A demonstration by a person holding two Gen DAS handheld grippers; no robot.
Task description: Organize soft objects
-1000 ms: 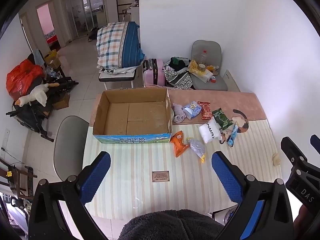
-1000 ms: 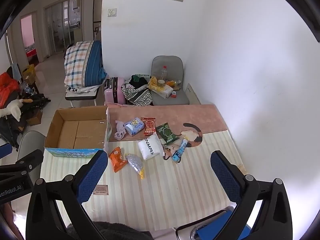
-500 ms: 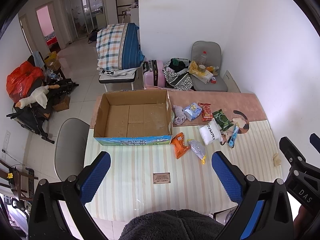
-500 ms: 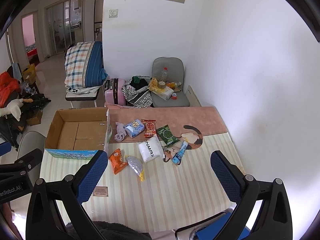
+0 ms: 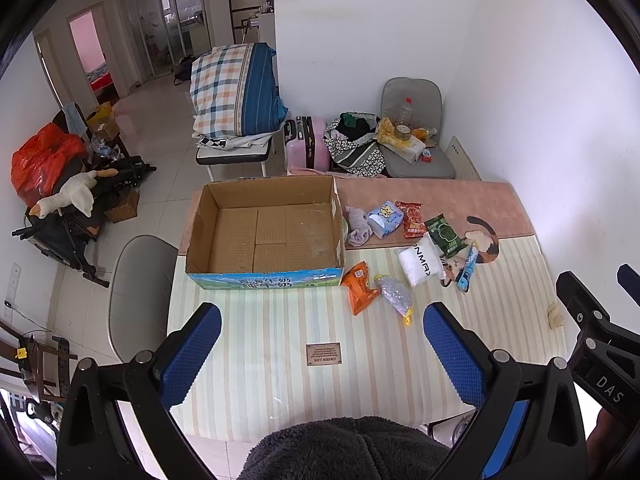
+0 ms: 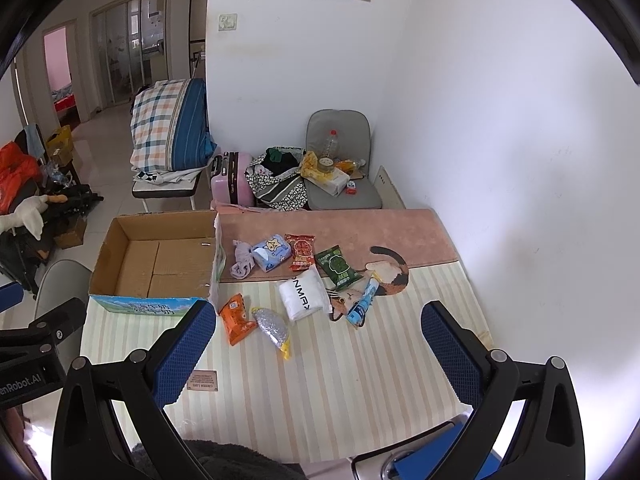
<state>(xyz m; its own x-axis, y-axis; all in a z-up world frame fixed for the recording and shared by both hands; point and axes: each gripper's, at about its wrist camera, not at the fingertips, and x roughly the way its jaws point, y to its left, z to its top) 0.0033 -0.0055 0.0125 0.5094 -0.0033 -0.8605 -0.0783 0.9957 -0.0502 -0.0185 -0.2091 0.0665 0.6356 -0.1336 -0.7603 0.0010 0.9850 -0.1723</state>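
— What do you get from the left wrist camera?

— I see my left claw [image 5: 322, 328] held high above the tabletop [image 5: 280, 332], its blue pads spread wide with nothing between them. A cardboard box [image 5: 266, 232] sits open and empty at the far left of the striped cloth. The soft things lie loose to its right: a lilac cloth [image 5: 357, 226] just beside the box wall, then a blue tissue pack [image 5: 385, 219], a red snack packet [image 5: 410, 219] and a green packet [image 5: 445, 235] in a row on the pink mat [image 5: 440, 200]. Nearer me are an orange packet [image 5: 360, 286], a silver pouch [image 5: 395, 299], a white folded cloth [image 5: 420, 266] and a thin blue tube [image 5: 468, 270]. My other tool's body pokes in at the right edge.

— And the right wrist camera?

— My right claw [image 6: 318, 338] is also spread wide and holds nothing, hanging over the near side of the tabletop. The same scatter lies ahead: the orange packet touches the silver pouch, the white folded cloth sits just right of them, and the box stands far left. Nothing is inside the box.
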